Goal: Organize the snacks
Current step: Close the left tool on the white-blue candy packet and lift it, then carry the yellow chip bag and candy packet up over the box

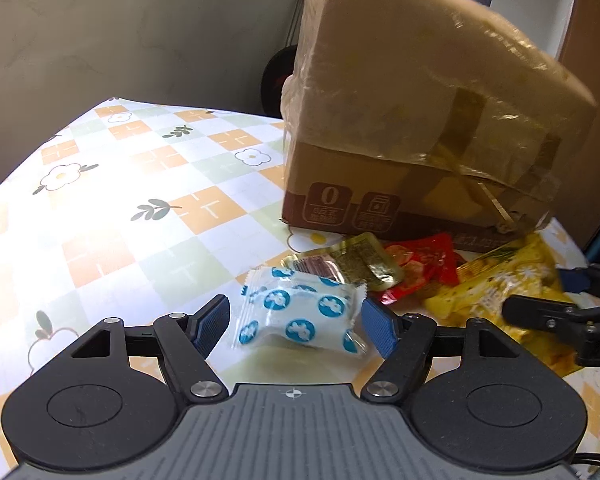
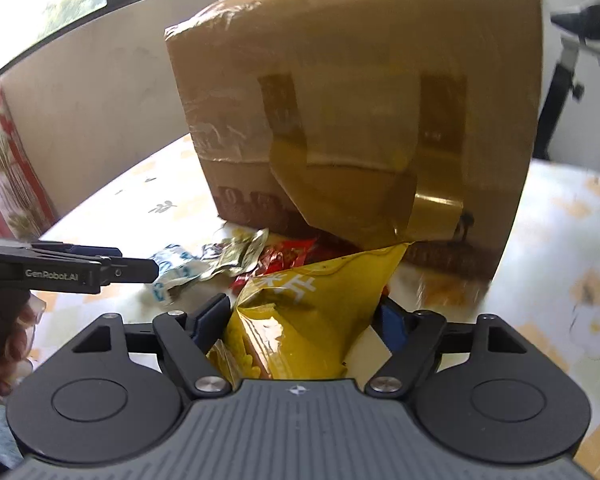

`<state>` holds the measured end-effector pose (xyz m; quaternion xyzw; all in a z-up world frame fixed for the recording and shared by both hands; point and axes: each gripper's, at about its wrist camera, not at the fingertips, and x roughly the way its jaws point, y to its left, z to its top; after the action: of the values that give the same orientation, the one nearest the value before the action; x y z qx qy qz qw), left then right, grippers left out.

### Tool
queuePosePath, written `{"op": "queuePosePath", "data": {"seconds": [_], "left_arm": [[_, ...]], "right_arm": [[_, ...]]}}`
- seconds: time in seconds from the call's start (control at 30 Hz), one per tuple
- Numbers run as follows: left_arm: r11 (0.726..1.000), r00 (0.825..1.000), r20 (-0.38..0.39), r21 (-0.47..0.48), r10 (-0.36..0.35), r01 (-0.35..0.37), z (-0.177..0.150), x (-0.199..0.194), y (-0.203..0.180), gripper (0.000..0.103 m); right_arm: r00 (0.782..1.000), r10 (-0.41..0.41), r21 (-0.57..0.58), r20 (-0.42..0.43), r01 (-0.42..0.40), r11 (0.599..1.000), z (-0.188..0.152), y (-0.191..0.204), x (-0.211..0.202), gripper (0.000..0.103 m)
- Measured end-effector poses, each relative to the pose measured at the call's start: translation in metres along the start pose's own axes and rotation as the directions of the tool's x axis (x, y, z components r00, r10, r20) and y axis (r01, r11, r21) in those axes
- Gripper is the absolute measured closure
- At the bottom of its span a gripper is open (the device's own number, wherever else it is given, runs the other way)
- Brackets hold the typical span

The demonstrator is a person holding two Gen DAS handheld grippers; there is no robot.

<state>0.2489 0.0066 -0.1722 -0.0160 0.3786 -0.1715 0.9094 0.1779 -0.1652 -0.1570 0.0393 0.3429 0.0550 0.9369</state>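
A white snack packet with blue dots [image 1: 300, 312] lies on the table between the pads of my left gripper [image 1: 296, 322]; the jaws stand wide, the right pad close to the packet's edge. Behind it lie a gold-green packet [image 1: 356, 262], a red packet [image 1: 420, 264] and a yellow chip bag [image 1: 496, 280]. My right gripper [image 2: 300, 320] has the yellow chip bag [image 2: 312, 312] between its jaws, apparently shut on it. The white packet [image 2: 172, 268], gold packet [image 2: 236, 256] and red packet [image 2: 284, 256] lie ahead.
A tall cardboard box wrapped in tape [image 1: 420, 120] stands on the floral tablecloth [image 1: 140, 184], right behind the snacks; it also shows in the right wrist view [image 2: 360, 100]. The right gripper's fingers [image 1: 540, 312] reach in from the right; the left gripper's fingers [image 2: 100, 268] enter from the left.
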Motion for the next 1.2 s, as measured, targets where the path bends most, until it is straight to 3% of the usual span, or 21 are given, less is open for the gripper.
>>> {"op": "queuePosePath", "data": {"seconds": [0.37,0.47,0.57,0.9,1.2], "left_arm": [[0.999,0.999,-0.047,0.043,-0.001,0.003,0.002,0.035,-0.006,0.021],[0.999,0.999,-0.021,0.015,-0.039,0.04,0.0,0.032,-0.004,0.042],[1.0,1.0,0.02,0.028,-0.015,0.014,-0.004,0.022,-0.008,0.048],[1.0,0.996,0.088,-0.016,-0.016,0.017,-0.011,-0.012,-0.001,0.049],[0.999,0.995,0.102,-0.033,-0.017,0.02,-0.01,-0.025,0.002,0.049]], "right_arm": [[1.0,0.001,0.035,0.019,-0.002,0.999,-0.005,-0.004,0.002,0.026],[1.0,0.001,0.044,0.024,-0.002,0.999,-0.007,-0.005,0.002,0.025],[1.0,0.005,0.056,0.025,-0.007,0.998,-0.008,-0.007,0.002,0.026],[0.999,0.024,0.068,0.038,-0.027,0.997,-0.01,-0.007,-0.001,0.026],[0.997,0.044,0.041,0.058,-0.046,0.998,-0.01,0.001,-0.013,0.029]]}}
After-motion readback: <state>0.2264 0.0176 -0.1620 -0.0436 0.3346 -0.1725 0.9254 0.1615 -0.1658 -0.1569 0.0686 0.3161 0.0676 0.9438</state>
